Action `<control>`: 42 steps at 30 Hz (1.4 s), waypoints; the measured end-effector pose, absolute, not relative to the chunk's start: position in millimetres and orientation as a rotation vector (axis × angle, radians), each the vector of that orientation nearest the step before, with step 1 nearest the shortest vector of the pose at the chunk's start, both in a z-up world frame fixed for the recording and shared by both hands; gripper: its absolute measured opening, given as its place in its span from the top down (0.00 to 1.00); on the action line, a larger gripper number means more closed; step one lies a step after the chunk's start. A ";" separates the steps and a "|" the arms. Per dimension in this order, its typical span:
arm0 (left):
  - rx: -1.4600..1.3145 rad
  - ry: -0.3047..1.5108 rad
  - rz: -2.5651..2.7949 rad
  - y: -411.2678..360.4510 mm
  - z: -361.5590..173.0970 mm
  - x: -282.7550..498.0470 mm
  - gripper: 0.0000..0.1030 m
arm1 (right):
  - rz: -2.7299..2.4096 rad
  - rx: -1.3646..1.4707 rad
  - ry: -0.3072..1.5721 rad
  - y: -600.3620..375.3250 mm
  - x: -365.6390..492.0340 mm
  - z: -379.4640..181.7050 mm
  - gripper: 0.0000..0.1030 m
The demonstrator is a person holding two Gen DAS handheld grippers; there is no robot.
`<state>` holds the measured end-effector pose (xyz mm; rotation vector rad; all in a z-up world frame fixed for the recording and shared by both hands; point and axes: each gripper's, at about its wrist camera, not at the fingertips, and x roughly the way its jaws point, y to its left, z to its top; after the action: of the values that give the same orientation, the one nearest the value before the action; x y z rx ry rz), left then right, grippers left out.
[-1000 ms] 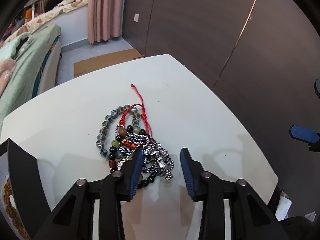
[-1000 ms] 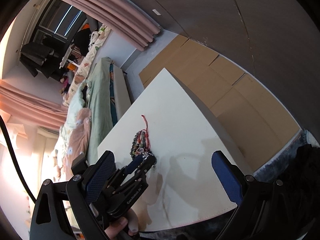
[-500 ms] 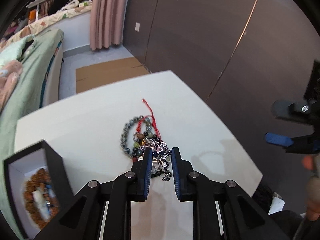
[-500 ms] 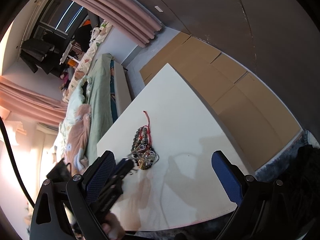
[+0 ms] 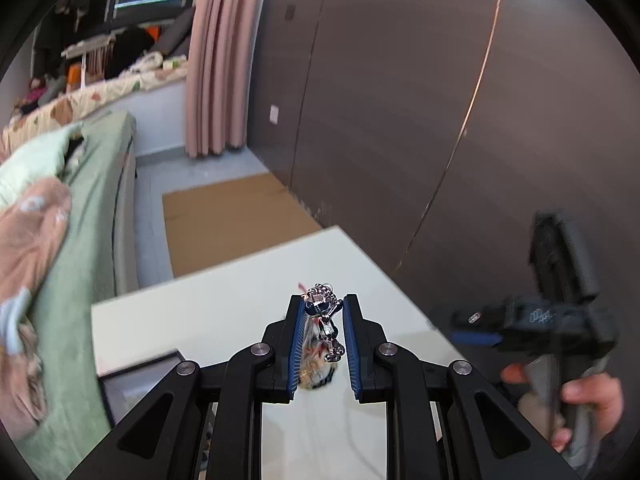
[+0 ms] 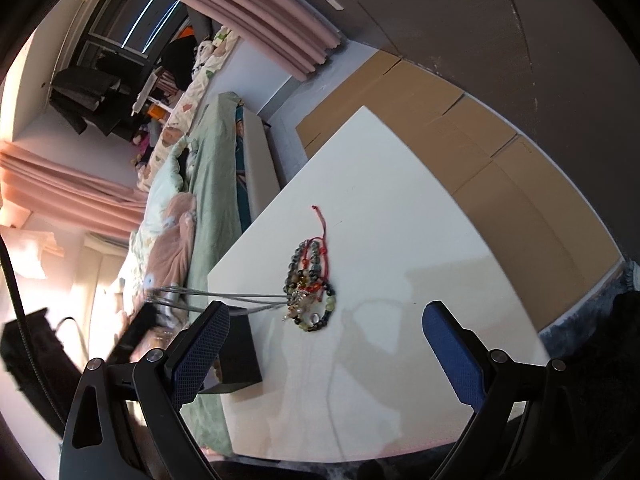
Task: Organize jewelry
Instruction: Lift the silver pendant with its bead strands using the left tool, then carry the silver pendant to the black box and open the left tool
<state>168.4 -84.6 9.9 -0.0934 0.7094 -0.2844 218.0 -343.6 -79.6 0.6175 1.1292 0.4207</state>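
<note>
My left gripper point(image 5: 323, 312) is shut on a silver chain bracelet point(image 5: 323, 314) and holds it above the white table point(image 5: 208, 312). In the right wrist view the silver chain point(image 6: 240, 300) stretches left from a pile of beaded bracelets point(image 6: 310, 280) with a red cord point(image 6: 322, 222) lying on the table point(image 6: 400, 220). My right gripper point(image 6: 324, 344) is open and empty, above the table's near edge; it also shows in the left wrist view point(image 5: 476, 338) at the right.
A black jewelry box point(image 6: 236, 356) stands at the table's left side, also in the left wrist view point(image 5: 136, 376). A bed with green bedding point(image 5: 72, 200) lies left of the table. Cardboard point(image 6: 460, 128) covers the floor before a dark wardrobe point(image 5: 400, 100).
My left gripper closed on the silver chain bracelet and lifted it up off the pile, drawing the chain out to the left. The right gripper stayed open.
</note>
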 end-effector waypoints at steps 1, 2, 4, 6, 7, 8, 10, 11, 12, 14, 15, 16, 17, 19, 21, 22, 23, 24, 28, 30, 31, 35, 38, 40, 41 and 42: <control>-0.092 0.696 -0.284 -84.0 16.9 167.1 0.81 | 0.422 0.617 1.131 -342.4 217.6 -79.9 0.04; -0.089 0.682 -0.283 -83.1 24.1 165.0 0.81 | 0.422 0.618 1.132 -341.3 217.1 -80.6 0.04; -0.083 0.654 -0.281 -81.6 37.7 160.7 0.81 | 0.426 0.620 1.136 -339.4 217.7 -81.1 0.05; -0.079 0.630 -0.275 -78.3 50.3 157.5 0.81 | 0.429 0.620 1.137 -337.6 218.3 -81.4 0.05; -0.080 0.619 -0.272 -75.7 56.0 155.5 0.81 | 0.431 0.618 1.138 -336.8 218.3 -81.5 0.05; -0.081 0.609 -0.267 -72.9 61.2 153.9 0.81 | 0.432 0.616 1.139 -336.3 218.7 -81.7 0.05; -0.084 0.586 -0.254 -66.8 70.2 150.5 0.81 | 0.433 0.611 1.141 -335.2 219.3 -82.5 0.05; -0.083 0.574 -0.246 -63.3 74.7 148.0 0.81 | 0.432 0.609 1.142 -334.4 219.5 -83.4 0.05; -0.083 0.563 -0.237 -59.4 79.8 146.5 0.81 | 0.432 0.606 1.143 -333.2 218.7 -84.3 0.05; -0.088 0.546 -0.220 -50.8 88.4 143.7 0.81 | 0.433 0.595 1.151 -329.6 219.3 -87.0 0.12; -0.090 0.542 -0.213 -47.2 90.3 143.3 0.81 | 0.436 0.590 1.158 -328.1 219.7 -89.3 0.16; -0.093 0.537 -0.206 -43.2 92.9 142.1 0.81 | 0.440 0.580 1.165 -324.4 220.8 -92.1 0.21; -0.096 0.534 -0.198 -39.1 94.6 141.4 0.81 | 0.443 0.570 1.170 -321.5 222.2 -94.2 0.23; -0.099 0.527 -0.182 -30.5 97.4 140.6 0.81 | 0.450 0.540 1.189 -311.6 225.7 -100.4 0.33; -0.103 0.526 -0.167 -22.1 97.8 137.5 0.81 | 0.457 0.513 1.201 -302.0 229.3 -105.4 0.37; -0.105 0.525 -0.161 -19.3 97.8 136.7 0.81 | 0.460 0.496 1.205 -296.9 231.1 -107.7 0.40; -0.108 0.526 -0.155 -14.9 98.0 135.7 0.81 | 0.460 0.482 1.209 -292.9 232.3 -109.9 0.42; -0.109 0.528 -0.148 -11.3 97.7 134.6 0.81 | 0.459 0.461 1.219 -286.5 235.0 -113.6 0.44; -0.113 0.537 -0.128 -1.4 94.9 132.5 0.81 | 0.457 0.406 1.238 -270.5 241.7 -123.5 0.56; -0.112 0.542 -0.119 2.8 93.3 131.1 0.81 | 0.448 0.377 1.242 -264.1 244.9 -126.4 0.60; -0.113 0.545 -0.116 4.7 92.5 129.8 0.81 | 0.442 0.354 1.242 -260.2 246.5 -128.3 0.62; -0.116 0.558 -0.108 10.1 87.3 127.1 0.81 | 0.426 0.289 1.242 -247.7 249.9 -131.9 0.66; -0.126 0.571 -0.100 13.7 81.3 125.1 0.81 | 0.414 0.236 1.245 -240.1 251.5 -135.3 0.71; -0.134 0.582 -0.093 15.5 75.7 124.7 0.81 | 0.406 0.199 1.247 -235.0 252.7 -138.1 0.75; -0.139 0.587 -0.091 16.4 72.8 124.6 0.81 | 0.402 0.185 1.249 -233.5 253.1 -139.6 0.79; -0.142 0.594 -0.090 17.1 69.6 124.5 0.81 | 0.402 0.178 1.247 -232.1 253.6 -140.8 0.83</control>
<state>124.5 17.1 69.6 -0.1416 0.5935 -0.0897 253.6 -232.2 -140.8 0.1777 1.2472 0.4020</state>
